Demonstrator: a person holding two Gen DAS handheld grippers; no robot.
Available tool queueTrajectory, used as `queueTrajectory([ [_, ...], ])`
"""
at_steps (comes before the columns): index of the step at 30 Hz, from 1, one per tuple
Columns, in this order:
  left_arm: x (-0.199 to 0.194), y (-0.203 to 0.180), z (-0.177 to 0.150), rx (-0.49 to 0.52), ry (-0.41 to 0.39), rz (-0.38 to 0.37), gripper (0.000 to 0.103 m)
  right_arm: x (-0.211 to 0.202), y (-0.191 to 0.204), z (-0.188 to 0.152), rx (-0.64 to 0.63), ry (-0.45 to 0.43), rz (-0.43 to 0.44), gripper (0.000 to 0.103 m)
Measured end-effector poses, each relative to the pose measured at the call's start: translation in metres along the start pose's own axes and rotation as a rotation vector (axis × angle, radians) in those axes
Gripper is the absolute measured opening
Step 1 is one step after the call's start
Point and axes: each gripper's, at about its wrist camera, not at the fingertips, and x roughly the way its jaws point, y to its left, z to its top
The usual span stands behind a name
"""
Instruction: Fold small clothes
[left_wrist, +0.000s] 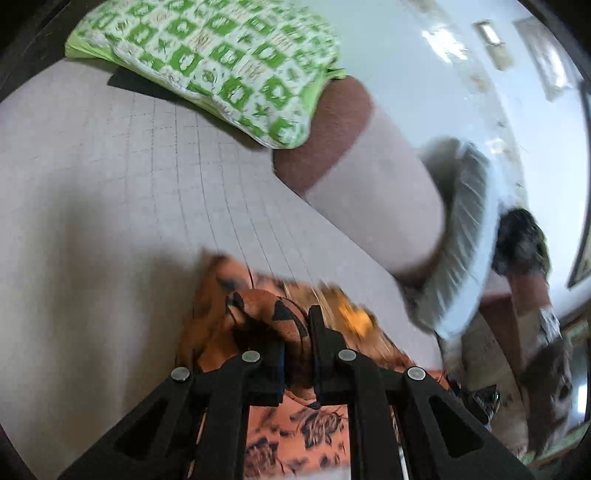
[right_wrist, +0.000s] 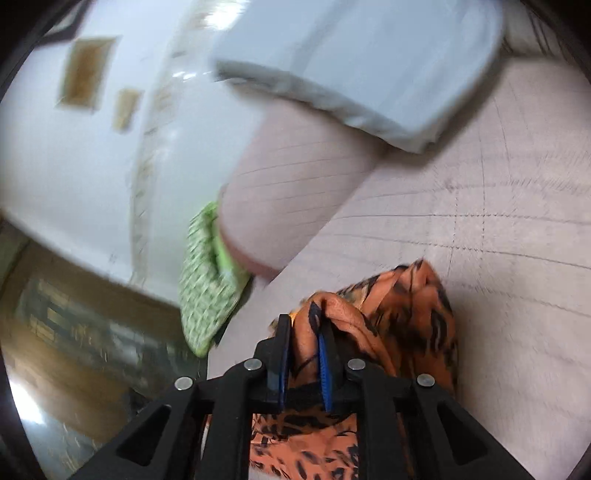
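An orange garment with black markings (left_wrist: 258, 306) hangs bunched between my two grippers, above a pale pink gridded cloth surface (left_wrist: 110, 184). My left gripper (left_wrist: 295, 332) is shut on a fold of it. In the right wrist view the same garment (right_wrist: 406, 314) is pinched by my right gripper (right_wrist: 304, 332), also shut, with cloth spilling to the right and below the fingers. Both views are blurred by motion.
A green-and-white patterned folded cloth (left_wrist: 221, 62) lies at the surface's far edge; it also shows in the right wrist view (right_wrist: 207, 280). A light blue folded cloth (right_wrist: 369, 62) lies further along. Beyond the edge are white floor (left_wrist: 424, 55) and furniture.
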Motion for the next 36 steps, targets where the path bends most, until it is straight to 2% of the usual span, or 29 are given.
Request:
queueTrajectory([
  [3,0.04,0.016,0.01,-0.016,0.03,0.068,0.011,0.035,-0.032,0.017,0.125,0.004,0.003,0.017],
  [5,0.048,0.024,0.003,-0.036,0.012,0.075,0.012,0.045,-0.052,0.021,0.191,0.008,0.014,0.018],
  [8,0.027,0.031,-0.017,-0.074,-0.097,-0.001,0.033,0.039,-0.064,0.016,0.206,-0.007,0.048,0.024],
  [9,0.01,0.033,-0.026,-0.091,-0.166,-0.037,0.045,0.032,-0.064,0.015,0.184,-0.017,0.049,0.025],
  [10,-0.003,0.034,-0.032,-0.107,-0.221,-0.058,0.058,0.023,-0.062,0.014,0.165,-0.035,0.043,0.029],
  [12,-0.044,0.039,-0.052,-0.162,-0.37,-0.076,0.066,0.0,-0.057,0.01,0.138,-0.088,0.049,0.044],
  [13,-0.059,0.039,-0.063,-0.175,-0.424,-0.054,0.069,-0.012,-0.052,0.007,0.123,-0.116,0.047,0.065],
  [14,-0.071,0.036,-0.076,-0.179,-0.454,-0.002,0.071,-0.026,-0.042,0.001,0.09,-0.158,0.017,0.07],
  [15,-0.077,0.031,-0.088,-0.177,-0.441,0.064,0.072,-0.034,-0.031,-0.003,0.042,-0.169,-0.016,0.07],
  [17,-0.072,0.025,-0.108,-0.186,-0.387,0.097,0.072,-0.029,-0.003,-0.016,-0.072,-0.101,-0.05,0.07],
  [19,-0.06,0.022,-0.127,-0.216,-0.34,0.1,0.072,0.002,0.037,-0.043,-0.256,0.045,-0.149,0.069],
  [21,-0.038,0.018,-0.141,-0.192,-0.283,0.161,0.072,0.04,0.072,-0.081,-0.429,0.183,-0.186,0.064],
  [23,-0.013,0.02,-0.148,-0.162,-0.204,0.22,0.072,0.076,0.095,-0.115,-0.523,0.297,-0.191,0.053],
  [24,-0.008,0.025,-0.151,-0.172,-0.178,0.229,0.072,0.098,0.105,-0.132,-0.554,0.359,-0.196,0.051],
  [26,0.005,0.035,-0.153,-0.209,-0.118,0.245,0.072,0.133,0.115,-0.154,-0.588,0.436,-0.209,0.043],
  [27,0.005,0.035,-0.152,-0.201,-0.115,0.25,0.072,0.15,0.118,-0.161,-0.608,0.463,-0.23,0.04],
  [29,0.008,0.034,-0.146,-0.193,-0.099,0.253,0.072,0.185,0.124,-0.159,-0.643,0.465,-0.283,0.039],
  [32,0.013,0.039,-0.136,-0.221,-0.066,0.227,0.072,0.221,0.132,-0.125,-0.631,0.409,-0.328,0.039],
  [34,0.014,0.043,-0.128,-0.232,-0.045,0.202,0.072,0.24,0.138,-0.091,-0.605,0.309,-0.363,0.039],
  [36,0.01,0.049,-0.125,-0.238,-0.029,0.177,0.072,0.244,0.143,-0.055,-0.544,0.191,-0.328,0.039],
])
